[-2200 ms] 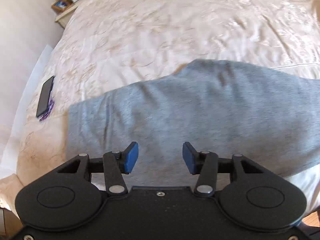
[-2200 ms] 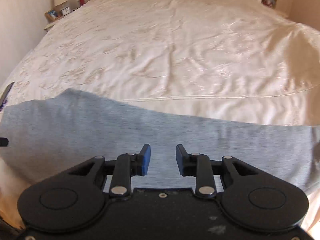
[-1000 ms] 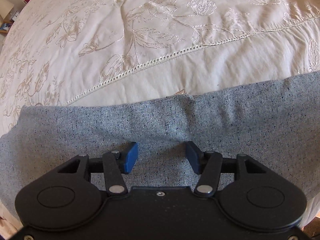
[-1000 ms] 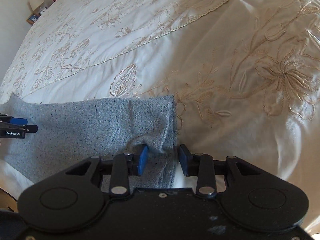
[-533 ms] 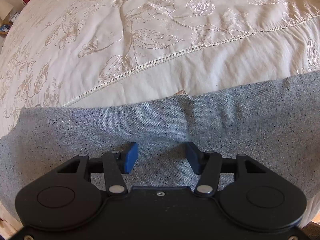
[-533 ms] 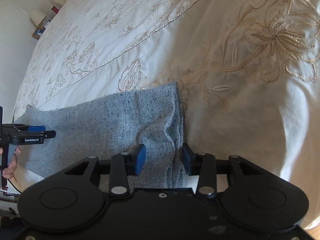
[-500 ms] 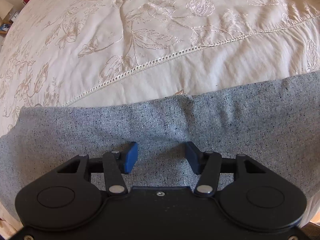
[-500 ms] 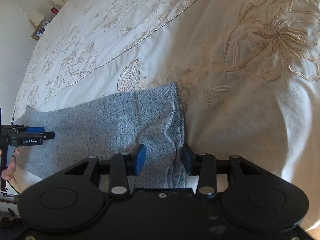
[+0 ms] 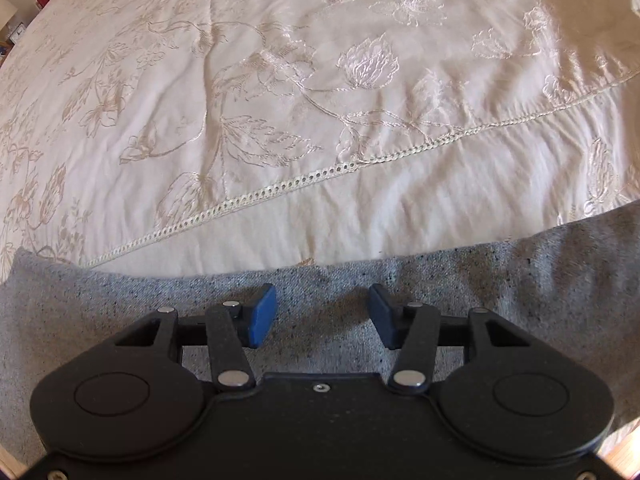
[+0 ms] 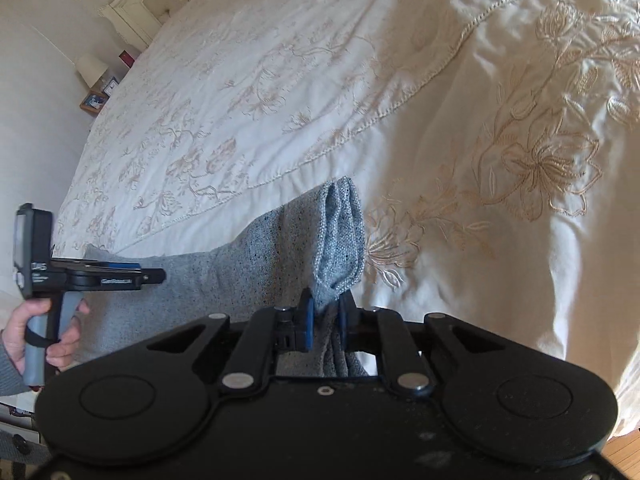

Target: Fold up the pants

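Grey pants [image 10: 256,252] laid along near edge of bed [image 10: 280,92]. Right tool [image 10: 323,316] closing, pinching hem end. Left tool [image 9: 322,316] spread, closing slightly, above cloth. Soft, limp knit, likely light; best gripped at hem or waistband.

A big bed [image 10: 280,92] fills almost all of both views. Its cover [image 9: 320,100] is cream, with flowers and leaves sewn on it and a line of little holes running across. Bright light falls on the cover and makes it shine, and soft wrinkles show in it. At the far end stands a white headboard [image 10: 132,12] with carved curls. The wall [image 10: 36,92] is white and plain. Beside the bed is a small table [image 10: 94,102] with a white lamp [image 10: 91,67] and a picture frame [image 10: 93,101]. A bit of wood floor [image 10: 622,450] shows in the corner.
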